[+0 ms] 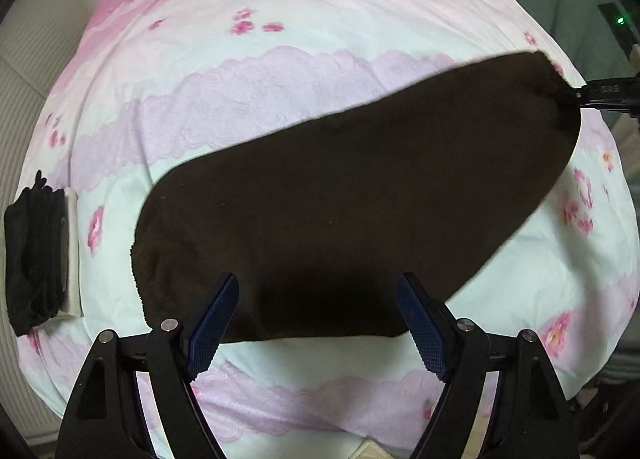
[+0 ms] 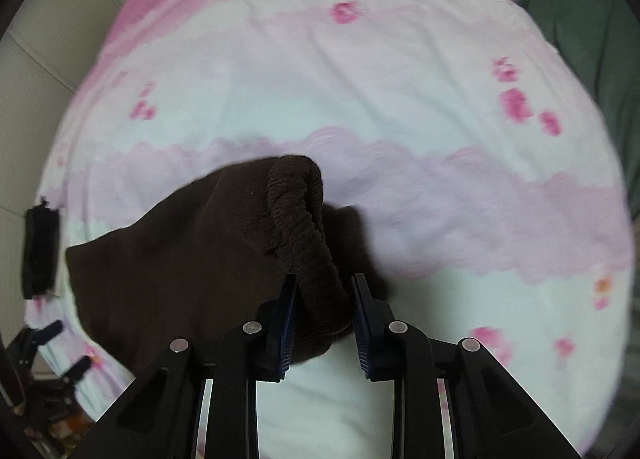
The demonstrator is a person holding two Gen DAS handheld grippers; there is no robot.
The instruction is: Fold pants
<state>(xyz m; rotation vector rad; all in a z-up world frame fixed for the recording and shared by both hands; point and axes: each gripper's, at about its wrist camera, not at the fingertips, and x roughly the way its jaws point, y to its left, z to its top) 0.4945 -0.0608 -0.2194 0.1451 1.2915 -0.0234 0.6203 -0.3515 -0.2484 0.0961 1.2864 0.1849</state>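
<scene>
The dark brown pants (image 1: 352, 211) lie on a bed under a pink and pale green flowered bedspread (image 1: 280, 71). They are already doubled into one long strip that runs from just ahead of the left gripper (image 1: 316, 323) away to its far right.

The left gripper points steeply down with its blue pads (image 1: 212, 323) spread wide. The near edge of the pants lies below and between them, but neither pad touches the cloth, so it holds nothing.

The right gripper (image 2: 324, 323) is closed on the ribbed waistband (image 2: 308, 243), which rises as a thick bunched roll from between its pads. The rest of the pants spreads to that gripper's left and lies low on the bedspread. In the left wrist view the same gripper shows at the far right edge, pinching the end of the strip.

Far to the left of both grippers, a stack of black folded clothes (image 1: 36, 255) sits at the bed's edge.
</scene>
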